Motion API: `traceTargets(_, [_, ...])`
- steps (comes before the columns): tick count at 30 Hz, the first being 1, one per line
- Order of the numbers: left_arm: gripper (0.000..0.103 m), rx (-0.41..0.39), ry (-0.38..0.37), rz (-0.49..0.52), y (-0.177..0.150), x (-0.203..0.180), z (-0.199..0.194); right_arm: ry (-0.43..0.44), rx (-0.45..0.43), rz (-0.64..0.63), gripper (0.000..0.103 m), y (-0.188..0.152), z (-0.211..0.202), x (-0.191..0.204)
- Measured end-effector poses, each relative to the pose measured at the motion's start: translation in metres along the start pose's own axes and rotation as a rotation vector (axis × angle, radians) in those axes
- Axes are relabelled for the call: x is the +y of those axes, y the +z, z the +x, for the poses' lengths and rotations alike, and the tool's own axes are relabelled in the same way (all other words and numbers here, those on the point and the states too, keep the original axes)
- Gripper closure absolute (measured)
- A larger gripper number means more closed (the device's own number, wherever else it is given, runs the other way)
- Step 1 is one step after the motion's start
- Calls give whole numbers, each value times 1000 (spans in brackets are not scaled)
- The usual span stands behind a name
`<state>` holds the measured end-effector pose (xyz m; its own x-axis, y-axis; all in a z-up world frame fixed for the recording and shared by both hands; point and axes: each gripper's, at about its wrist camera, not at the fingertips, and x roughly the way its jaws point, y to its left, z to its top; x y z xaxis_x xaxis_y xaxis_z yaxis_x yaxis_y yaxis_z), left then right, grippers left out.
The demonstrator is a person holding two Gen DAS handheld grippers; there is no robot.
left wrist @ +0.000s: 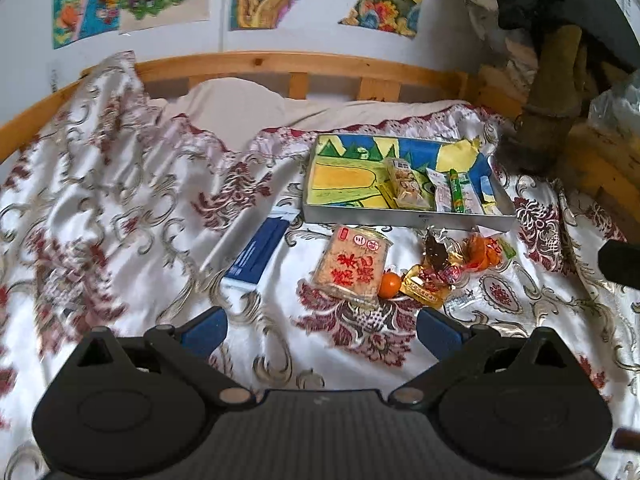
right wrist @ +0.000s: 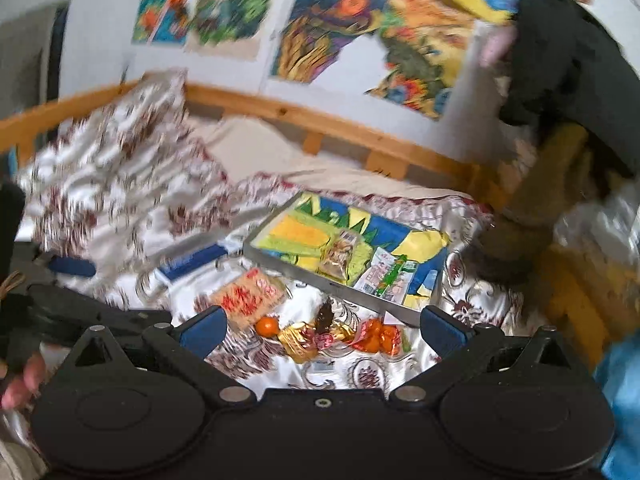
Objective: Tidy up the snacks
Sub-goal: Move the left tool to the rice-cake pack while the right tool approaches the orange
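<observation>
Left gripper (left wrist: 322, 330), lower frame: fingers standing wide apart, holding nothing. Right gripper (right wrist: 322, 330): likewise spread, empty, view blurring.

Loose snacks, mid-frame on the bedspread (left wrist: 120, 208): square cracker pack (left wrist: 351, 266), small orange (left wrist: 389, 284), gold-wrapped sweets (left wrist: 428, 286).

Tray (left wrist: 404, 217), beyond, centre-right: already holding several packets at its right end.

Advice: be approaching the cracker pack flat-on, gripping across opposite edges.

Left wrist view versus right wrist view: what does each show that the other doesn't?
Left wrist only: sharp red print on the square snack pack.
Right wrist only: the left tongs at the frame's left edge, and a hand below them.
Both: the tray holding several snacks, the small orange, loose candies, all on the bedspread.
</observation>
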<state>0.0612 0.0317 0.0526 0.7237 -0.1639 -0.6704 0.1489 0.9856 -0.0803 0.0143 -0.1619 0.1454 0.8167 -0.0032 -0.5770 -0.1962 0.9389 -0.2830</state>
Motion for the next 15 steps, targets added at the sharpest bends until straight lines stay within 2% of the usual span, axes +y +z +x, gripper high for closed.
traceTargets(3, [0,-33,-22,30,4,3,15,10,44,-68,1,17,20,-5])
traceTargets(6, [0,-45,-42,6,5,7,30,43,42,-60,1,22,39,-18])
traceTargets(10, [0,-46,-78,-8,7,11,48,66,14,49,1,7,67,-39])
traceTargets(15, [0,-45,-66,38,8,8,74,102,8,182,1,-19,112,-50])
